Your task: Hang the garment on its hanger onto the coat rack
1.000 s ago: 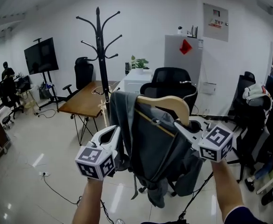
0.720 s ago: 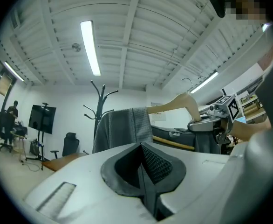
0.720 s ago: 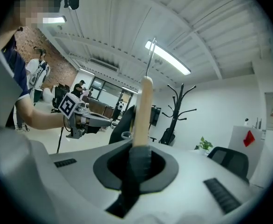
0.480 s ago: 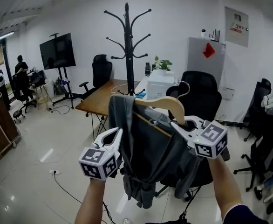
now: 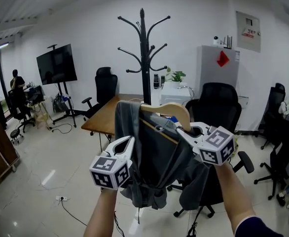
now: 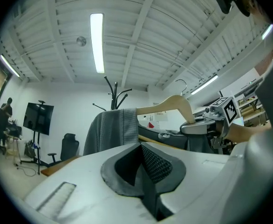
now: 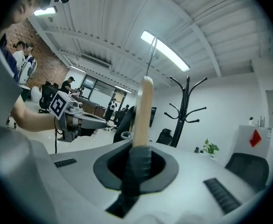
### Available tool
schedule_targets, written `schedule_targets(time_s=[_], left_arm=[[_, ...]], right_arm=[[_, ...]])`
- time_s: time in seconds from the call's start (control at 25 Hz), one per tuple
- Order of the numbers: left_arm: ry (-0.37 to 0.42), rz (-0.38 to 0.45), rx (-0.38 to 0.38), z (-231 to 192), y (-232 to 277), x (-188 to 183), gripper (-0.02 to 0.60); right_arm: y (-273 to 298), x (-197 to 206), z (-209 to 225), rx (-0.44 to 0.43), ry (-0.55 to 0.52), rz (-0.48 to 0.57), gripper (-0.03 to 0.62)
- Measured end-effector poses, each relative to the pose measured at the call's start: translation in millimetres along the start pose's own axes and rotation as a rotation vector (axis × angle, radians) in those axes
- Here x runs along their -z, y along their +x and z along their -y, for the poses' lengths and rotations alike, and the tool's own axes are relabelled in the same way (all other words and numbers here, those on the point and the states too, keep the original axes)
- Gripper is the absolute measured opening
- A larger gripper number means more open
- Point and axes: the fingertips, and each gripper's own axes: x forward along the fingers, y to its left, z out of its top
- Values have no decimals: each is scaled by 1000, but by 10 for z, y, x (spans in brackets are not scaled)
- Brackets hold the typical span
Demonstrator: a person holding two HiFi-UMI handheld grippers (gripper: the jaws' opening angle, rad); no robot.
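Observation:
A grey garment [image 5: 157, 157] hangs on a wooden hanger [image 5: 171, 110] held up in front of me. My right gripper [image 5: 179, 131] is shut on the hanger's right arm; in the right gripper view the wood [image 7: 143, 115] rises straight out of the jaws with dark cloth around its base. My left gripper [image 5: 129, 141] is at the garment's lower left side, and its jaws [image 6: 143, 160] look shut with nothing between them. The black coat rack [image 5: 143, 48] stands behind the hanger, still some way off. Its hooked arms are bare.
A wooden table [image 5: 105, 120] stands at the rack's foot. Black office chairs [image 5: 218, 100] sit right behind the garment. Further back are a TV on a stand [image 5: 56, 64] and a white cabinet [image 5: 218, 65]. People [image 5: 16, 90] stand far left. A cable [image 5: 65, 201] lies on the floor.
The coat rack has come nearer and shifted from left of centre to the middle of the view. Both grippers keep the same hold, with the garment carried along.

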Motion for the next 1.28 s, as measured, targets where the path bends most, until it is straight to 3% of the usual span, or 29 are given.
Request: schedule_targets(time_s=[0.6,0.92,1.28], left_arm=[[23,-13,31,-505,503,38,3],[54,5,28,-780,1309,-37,3],[97,70,-12,-1109,2119,-361,3]], right_arm=[[907,-13,510,11,-6,-23,20],[1428,-16,1258,-37,-25,-10,20],[1975,-484,2056,-123,-138,42,20]])
